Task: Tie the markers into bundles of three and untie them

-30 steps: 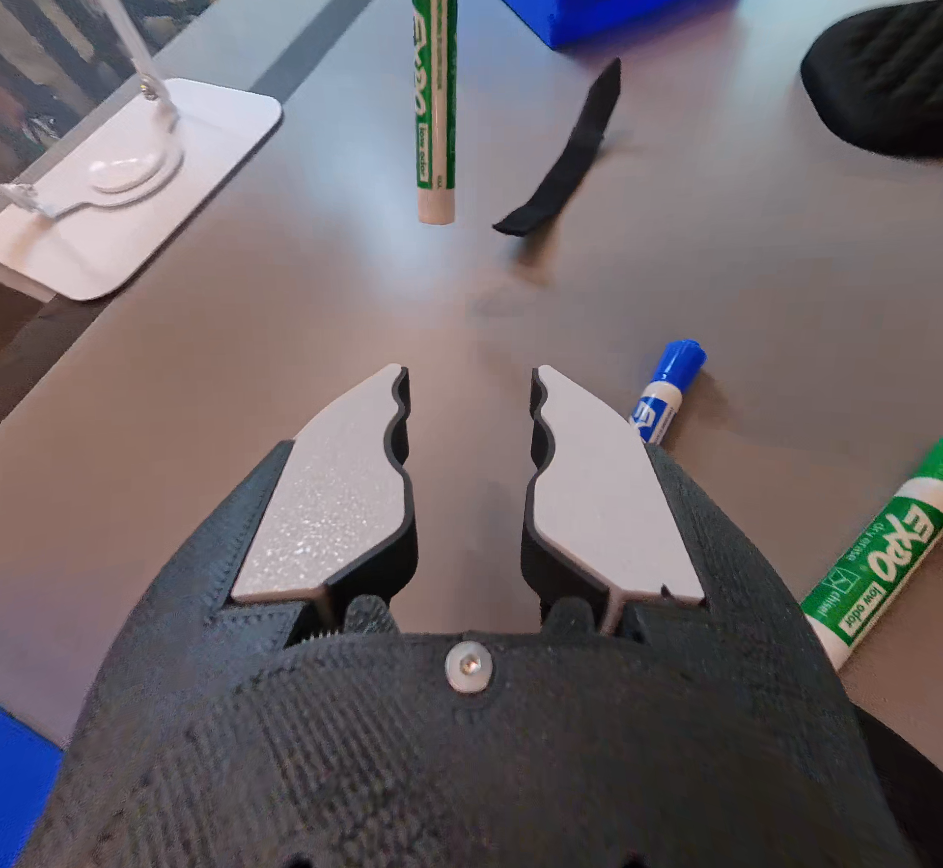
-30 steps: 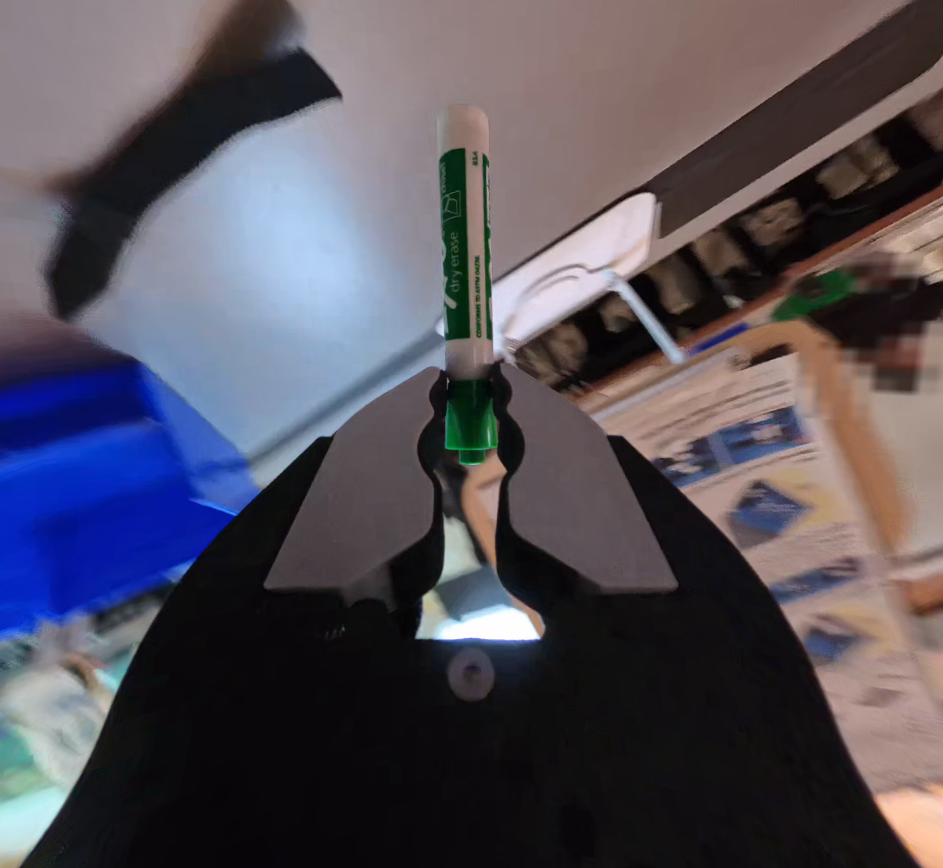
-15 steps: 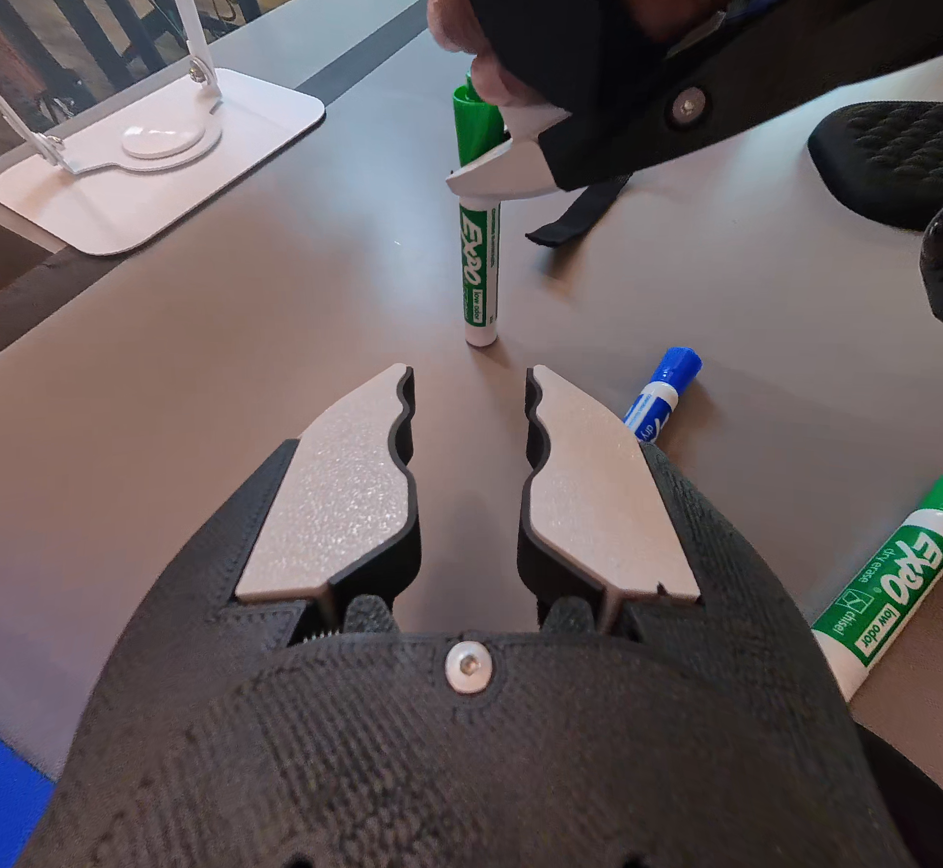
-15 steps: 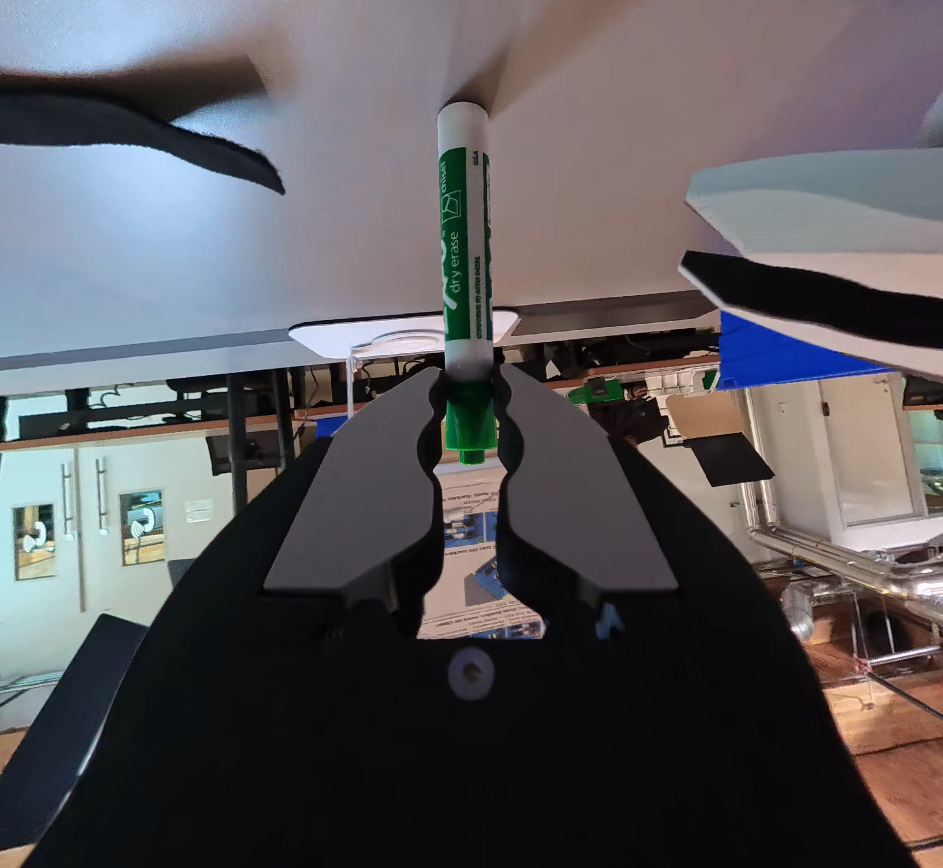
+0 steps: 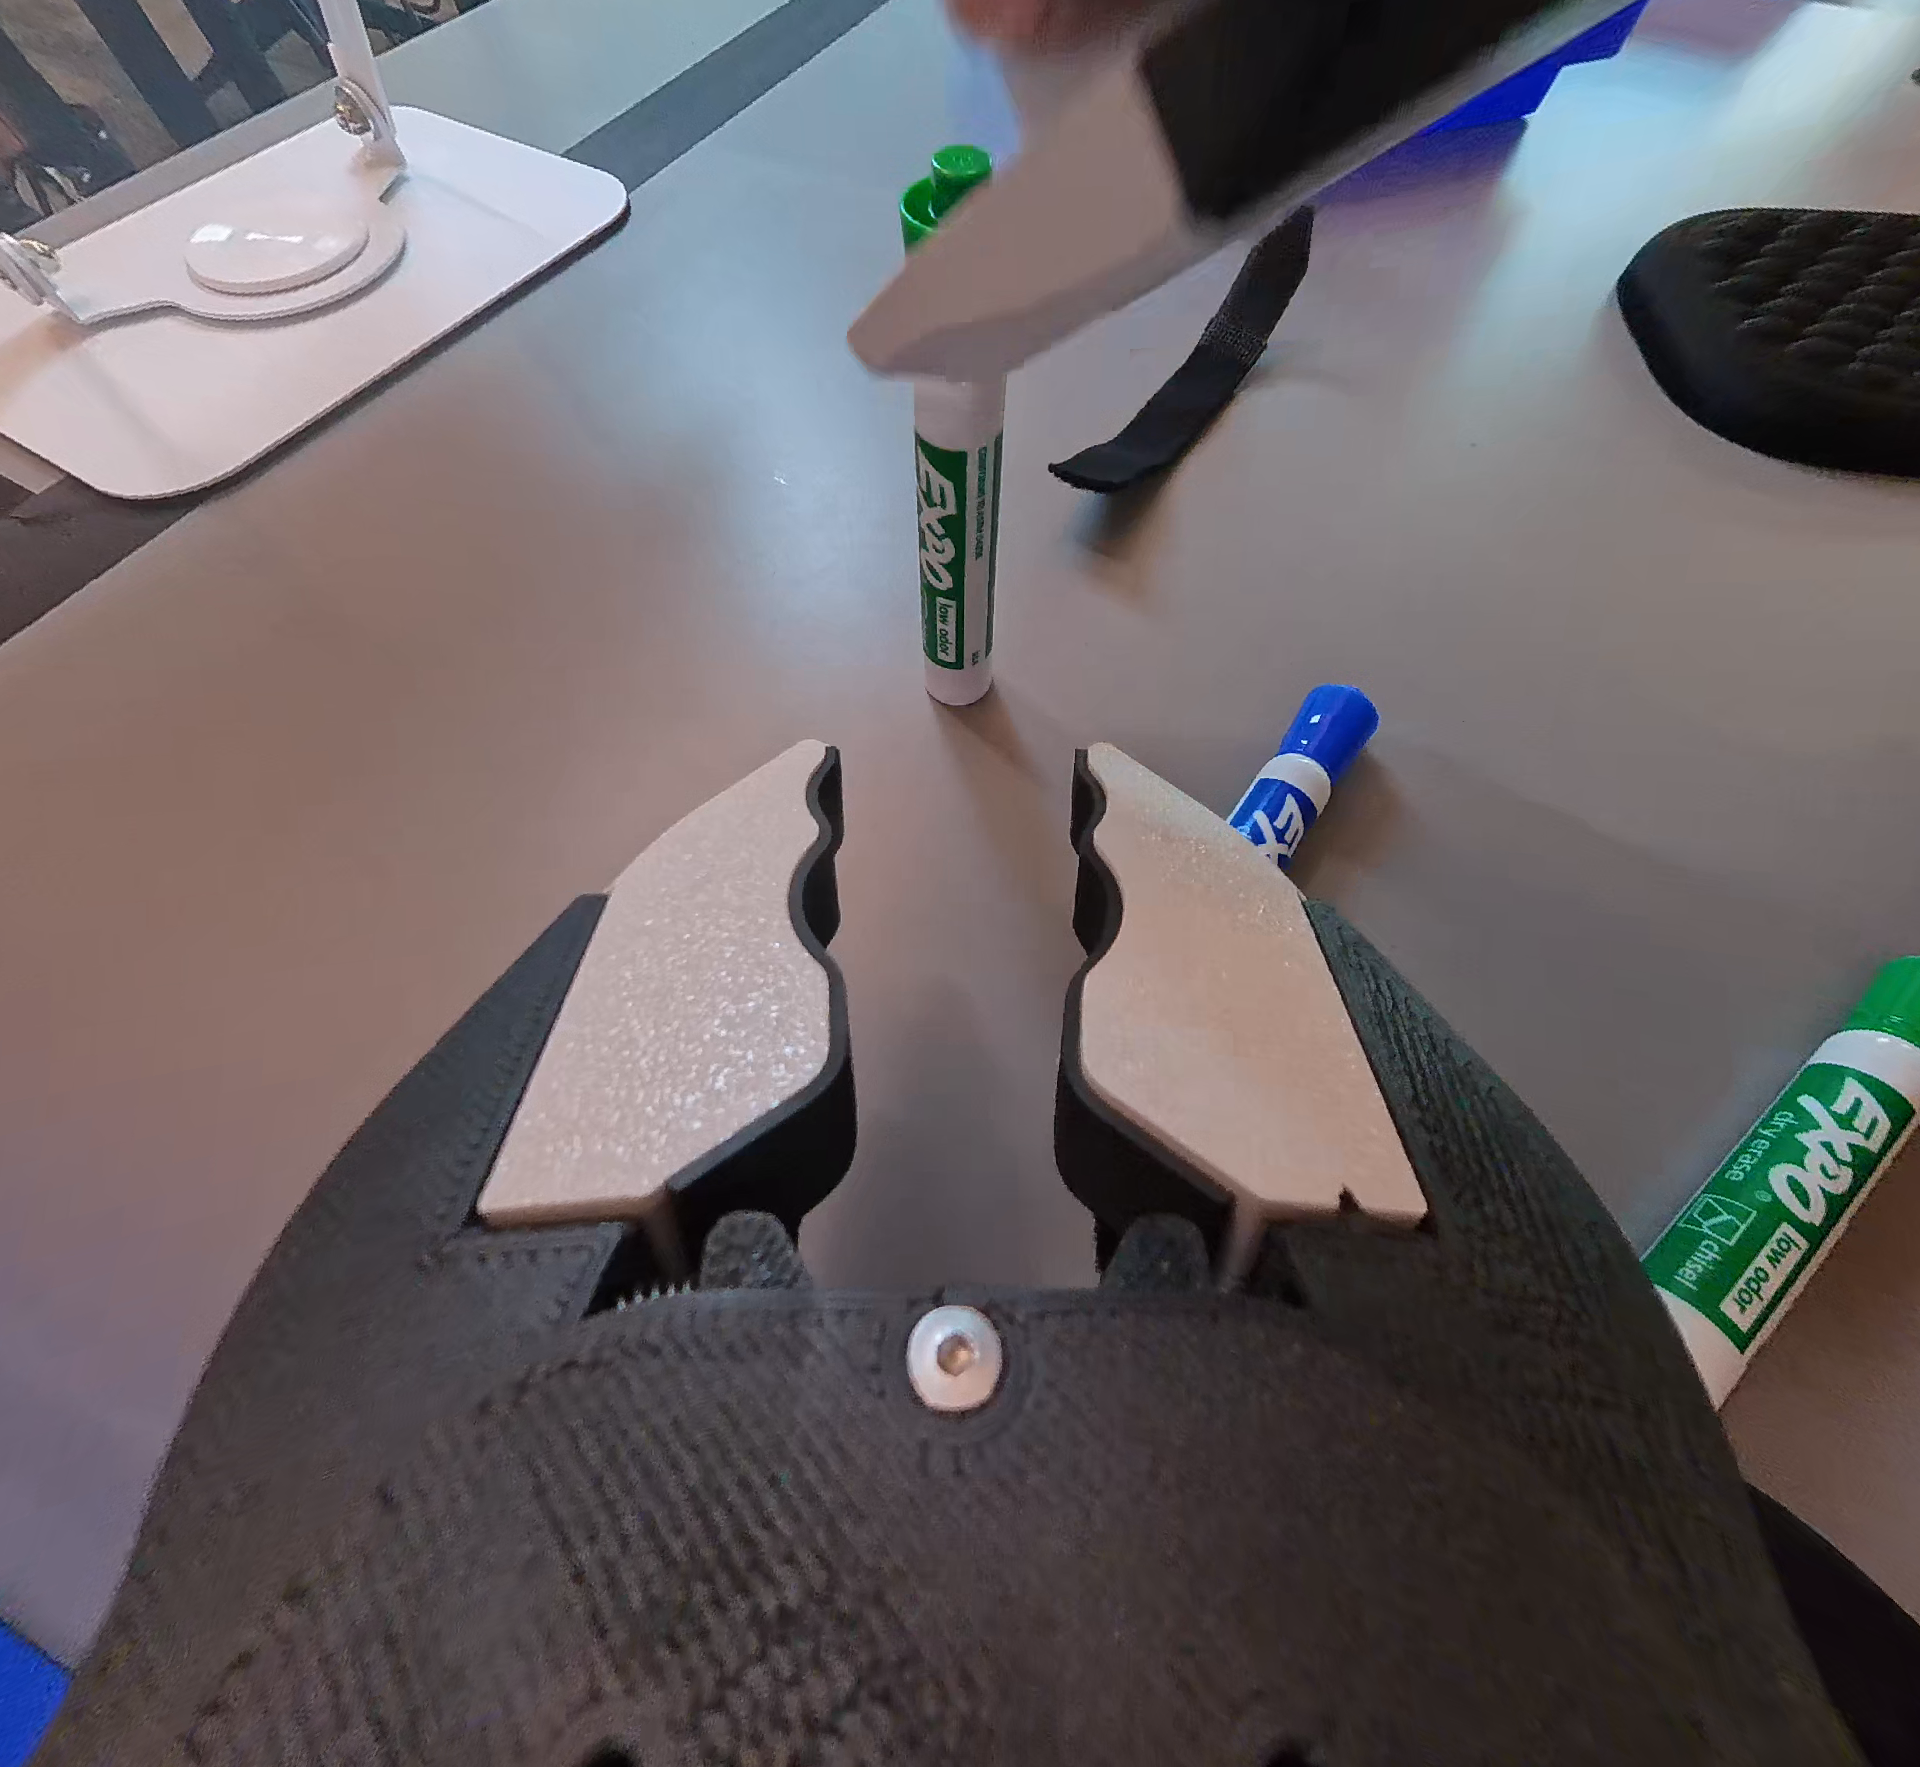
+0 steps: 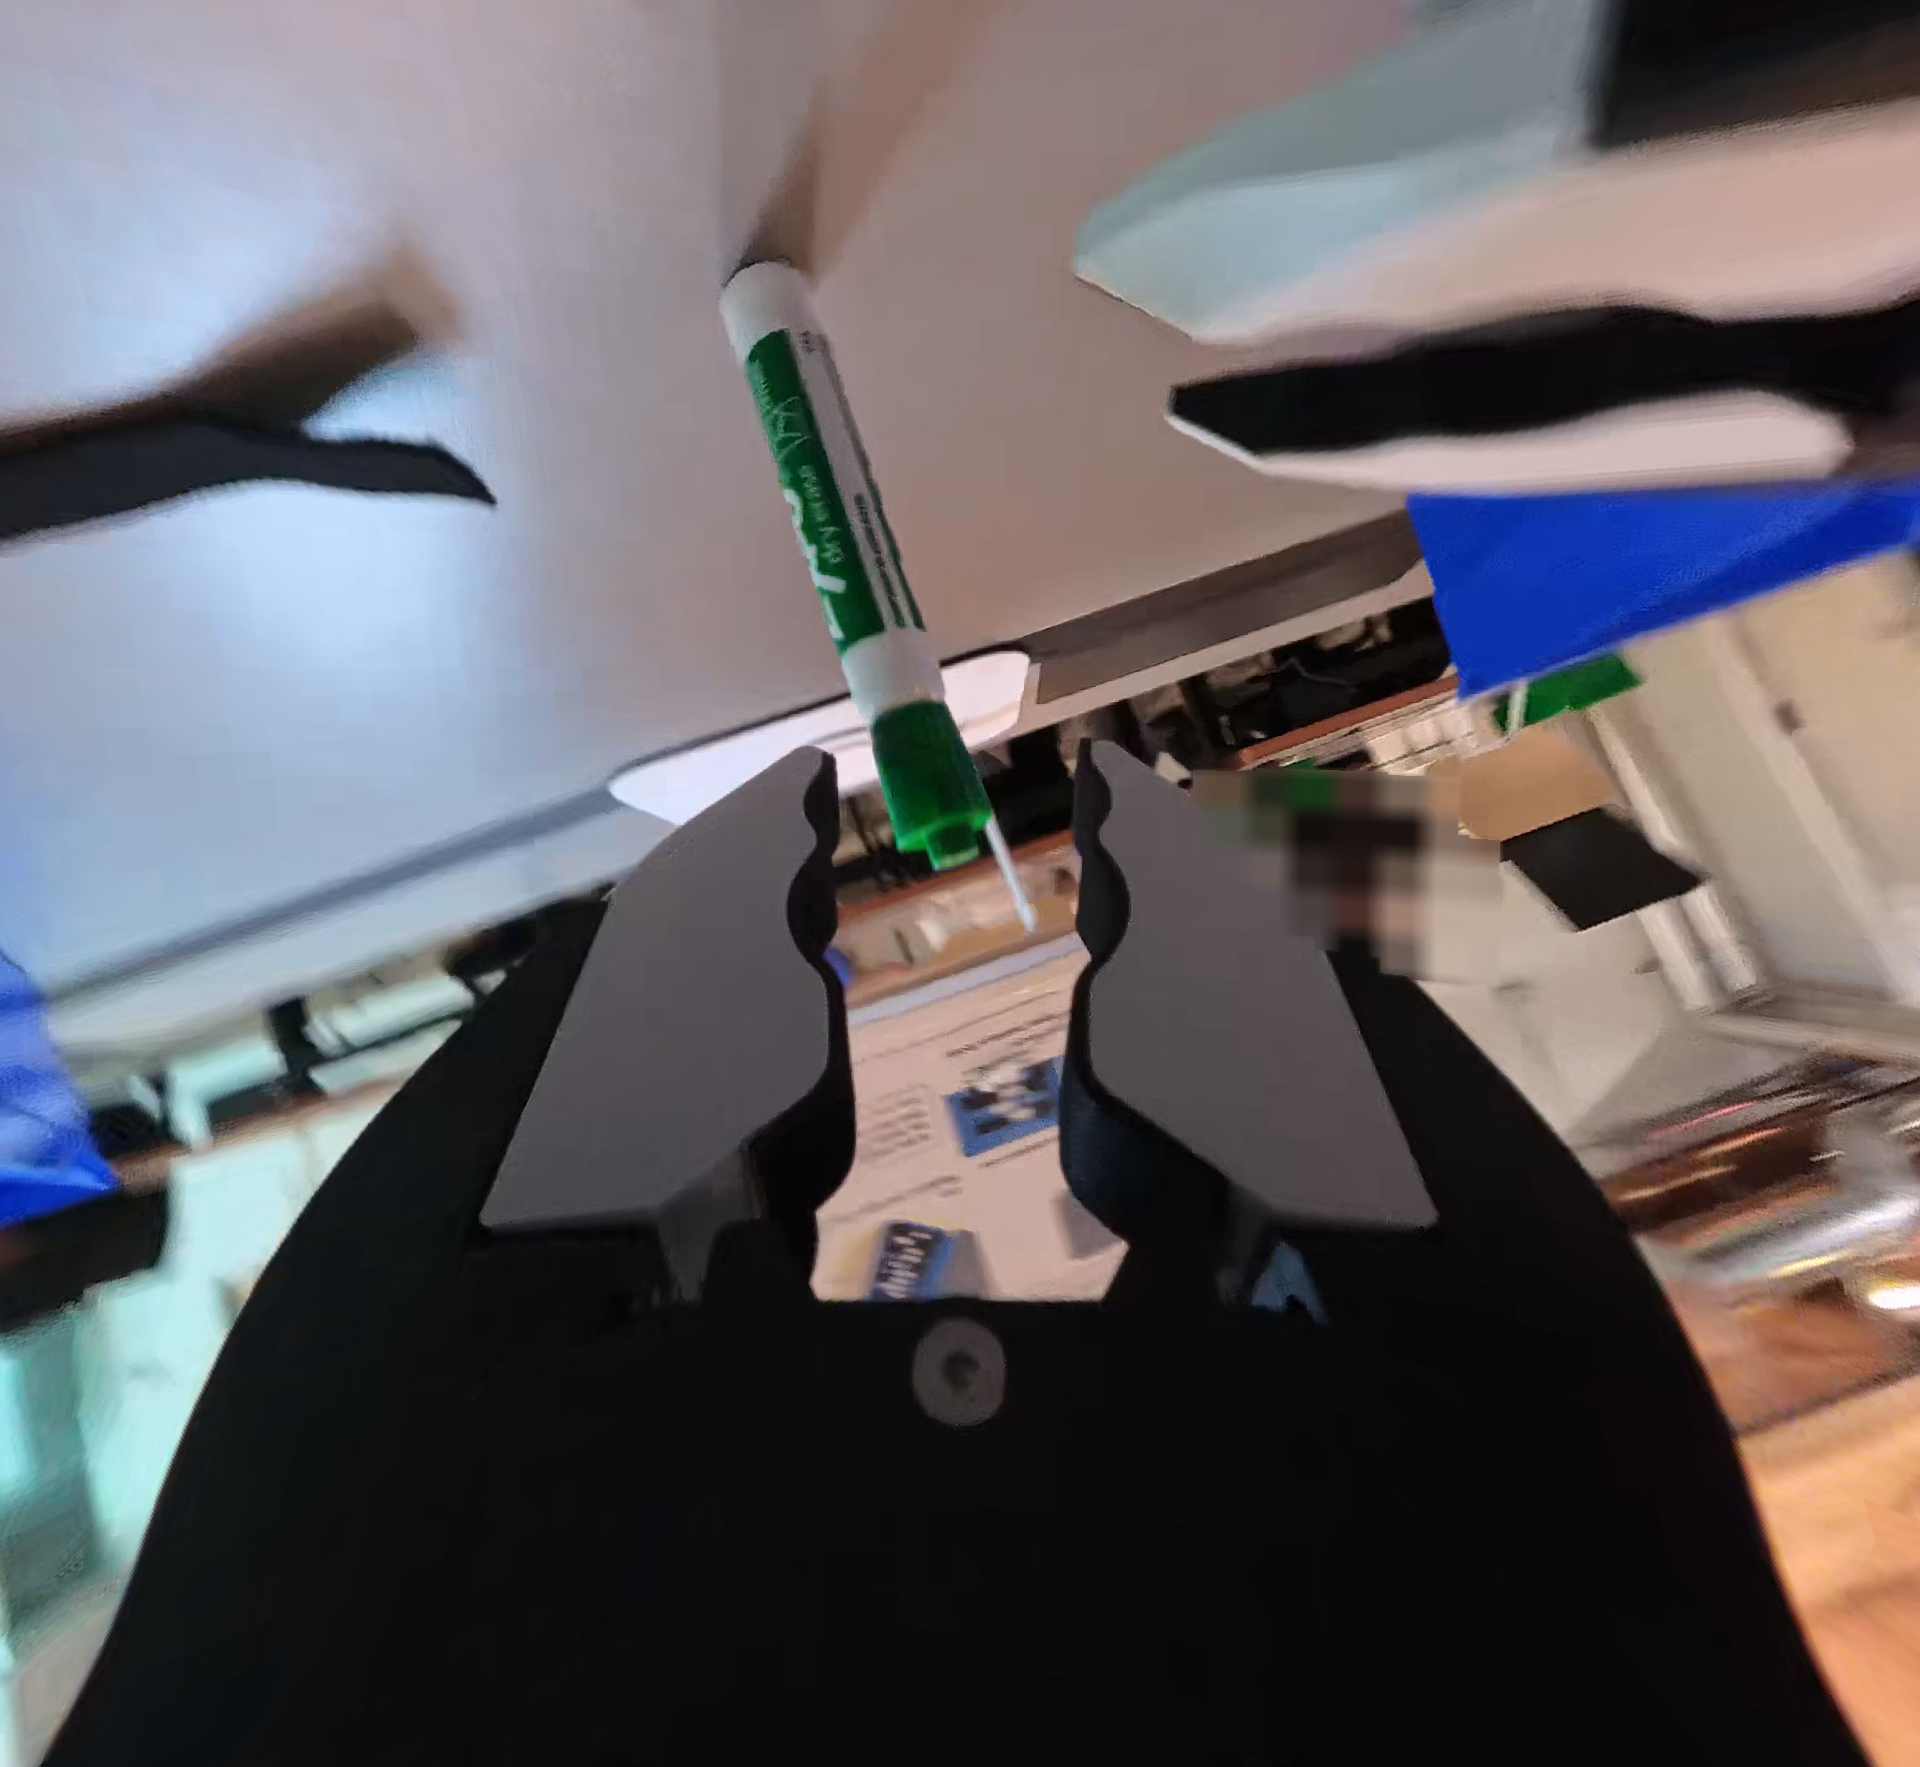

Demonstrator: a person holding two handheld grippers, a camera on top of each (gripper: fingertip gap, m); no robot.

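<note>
Green marker (image 6: 826, 512) | tilted between spread right gripper (image 6: 954, 782) fingertips

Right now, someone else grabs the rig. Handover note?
Right gripper: open, nothing clamped; the green marker stands on its end on the table, its cap between the spread jaws.
Left gripper: open, empty, just in front of that marker.
Blue marker lies beside the left gripper's right finger; second green marker lies further right; black strap lies flat behind, loose.
Done: nothing bundled.
Left: the upright marker looks likely to tip, so steady it, gather all three, wrap the strap, then untie.
</note>
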